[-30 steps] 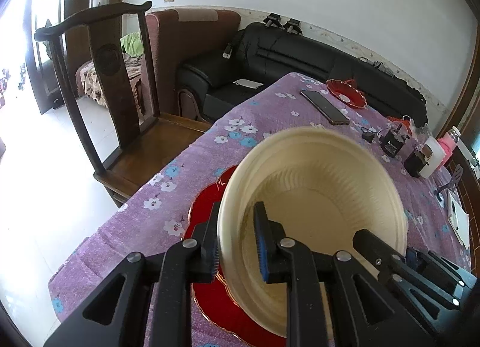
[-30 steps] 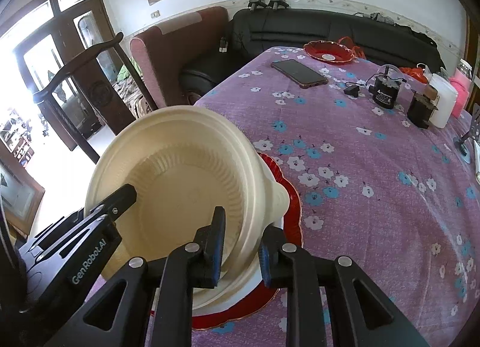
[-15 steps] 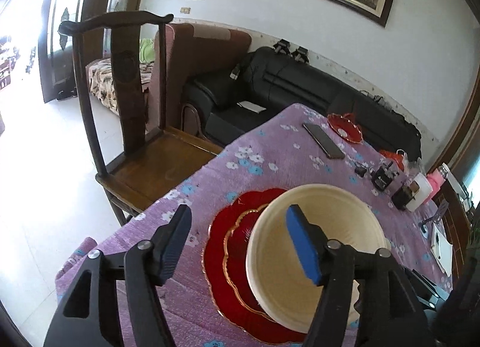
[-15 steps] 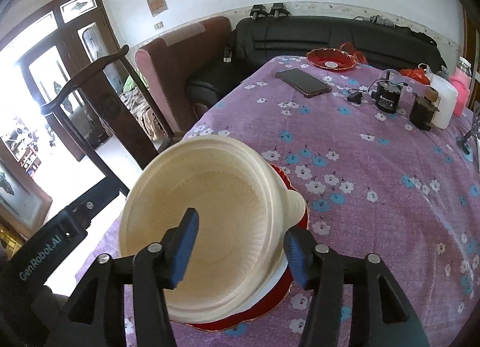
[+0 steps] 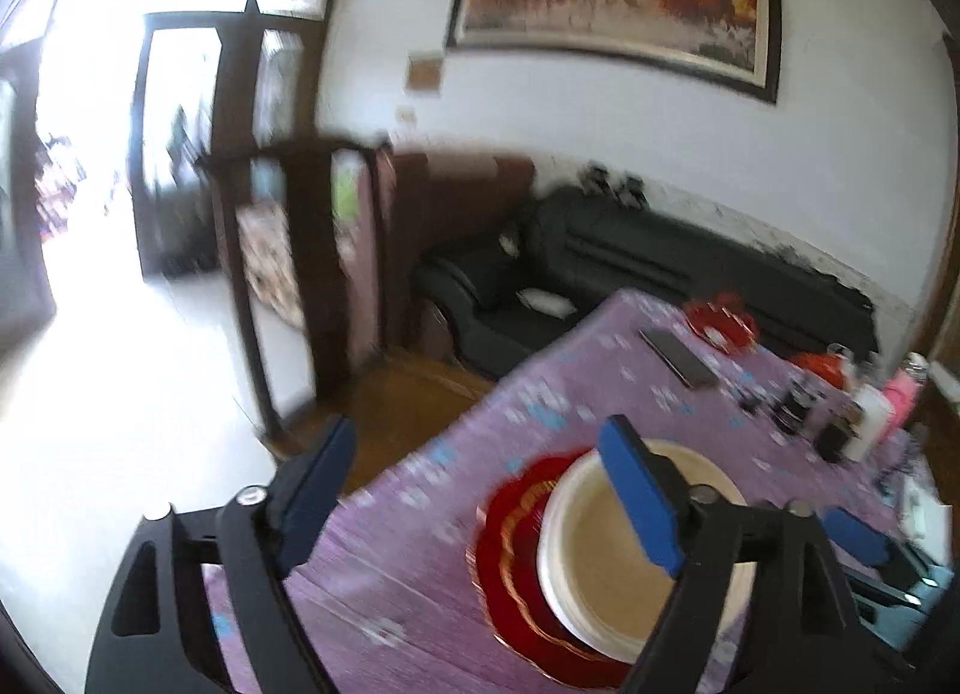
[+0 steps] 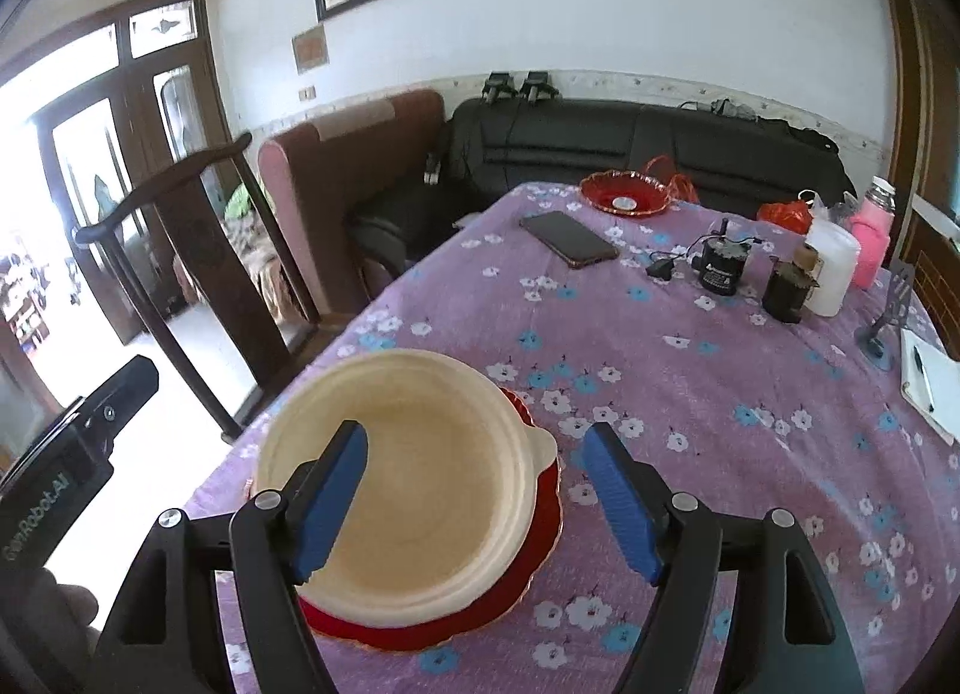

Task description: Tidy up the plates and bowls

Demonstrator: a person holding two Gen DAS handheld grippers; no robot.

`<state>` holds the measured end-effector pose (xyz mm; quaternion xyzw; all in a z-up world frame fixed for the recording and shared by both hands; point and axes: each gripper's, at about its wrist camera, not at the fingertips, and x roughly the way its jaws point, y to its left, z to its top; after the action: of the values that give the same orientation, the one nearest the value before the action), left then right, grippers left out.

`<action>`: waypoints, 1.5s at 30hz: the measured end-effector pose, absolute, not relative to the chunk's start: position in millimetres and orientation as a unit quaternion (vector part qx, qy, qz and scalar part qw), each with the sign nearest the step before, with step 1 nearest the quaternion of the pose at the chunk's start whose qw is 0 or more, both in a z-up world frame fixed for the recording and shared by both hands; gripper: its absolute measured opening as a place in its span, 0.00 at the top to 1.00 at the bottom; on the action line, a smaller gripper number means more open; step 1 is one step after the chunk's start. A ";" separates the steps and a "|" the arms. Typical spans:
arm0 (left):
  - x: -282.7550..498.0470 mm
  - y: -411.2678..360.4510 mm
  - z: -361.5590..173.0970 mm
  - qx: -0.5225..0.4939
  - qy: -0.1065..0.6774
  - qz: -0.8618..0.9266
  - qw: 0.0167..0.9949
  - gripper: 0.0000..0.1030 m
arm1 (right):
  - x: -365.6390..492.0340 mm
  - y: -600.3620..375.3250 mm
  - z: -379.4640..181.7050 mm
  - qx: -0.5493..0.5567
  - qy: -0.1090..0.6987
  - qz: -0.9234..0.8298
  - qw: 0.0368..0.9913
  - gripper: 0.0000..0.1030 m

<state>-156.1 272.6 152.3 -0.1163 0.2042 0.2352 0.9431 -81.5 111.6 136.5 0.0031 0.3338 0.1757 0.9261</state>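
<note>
Purple tablecloth (image 6: 690, 370), cream bowl (image 6: 420, 490) hiding red plate (image 6: 543, 526)

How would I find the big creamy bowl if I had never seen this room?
Look at the purple flowered tablecloth and follow it to the corner nearest the wooden chair. There a red plate lies flat, and the cream bowl sits on it, far bigger and paler than the small red dish at the far end.

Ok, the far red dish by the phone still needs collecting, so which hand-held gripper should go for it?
Probably right. The right hand-held gripper is open, empty, and looks straight up the table at the red dish. The left hand-held gripper, also open, points off the table's edge, its view blurred.
</note>
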 end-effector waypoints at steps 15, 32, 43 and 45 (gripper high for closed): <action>-208.2 206.7 166.1 -0.027 0.151 0.207 0.966 0.00 | -172.3 52.9 141.0 0.047 0.272 0.134 0.952 0.11; -237.5 169.2 170.9 -0.037 0.195 0.167 0.966 0.00 | -230.9 28.9 136.3 0.026 0.254 0.131 0.958 0.09; -235.9 167.4 165.9 -0.061 0.219 0.128 0.965 0.00 | -238.7 36.1 131.8 -0.001 0.257 0.133 0.957 0.08; -235.1 168.3 164.4 -0.062 0.221 0.128 0.965 0.00 | -238.9 39.6 130.1 -0.005 0.259 0.135 0.957 0.08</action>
<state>-235.1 168.3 164.4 -0.0616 0.2209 0.1275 0.9650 -238.9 39.6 130.1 -0.0054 0.2588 0.1346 0.9565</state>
